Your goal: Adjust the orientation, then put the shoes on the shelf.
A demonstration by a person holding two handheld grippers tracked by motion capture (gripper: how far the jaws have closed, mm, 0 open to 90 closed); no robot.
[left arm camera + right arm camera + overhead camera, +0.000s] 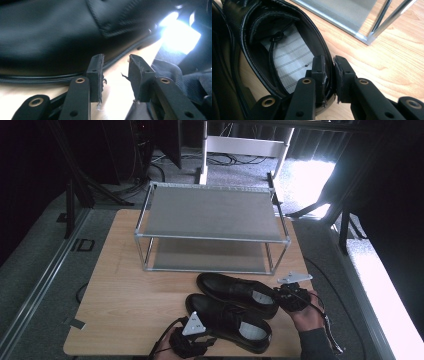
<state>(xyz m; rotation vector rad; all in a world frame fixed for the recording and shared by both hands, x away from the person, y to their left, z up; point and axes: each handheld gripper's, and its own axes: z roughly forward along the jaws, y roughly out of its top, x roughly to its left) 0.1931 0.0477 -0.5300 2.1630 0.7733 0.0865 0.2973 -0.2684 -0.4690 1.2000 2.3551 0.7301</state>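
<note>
The two shoes lay on the table (125, 285) just in front of the rack (210, 215). The right gripper (329, 68) pinched the heel rim of the far shoe (235, 292); it should keep that bite square before lifting. The left gripper (115, 72), fingers apart and empty, sat beside the near shoe (230, 322).

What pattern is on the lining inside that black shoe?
The insole is pale grey-white with thin dark lines; the right gripper view shows it best, with the right gripper pinching the shoe's heel rim.
</note>
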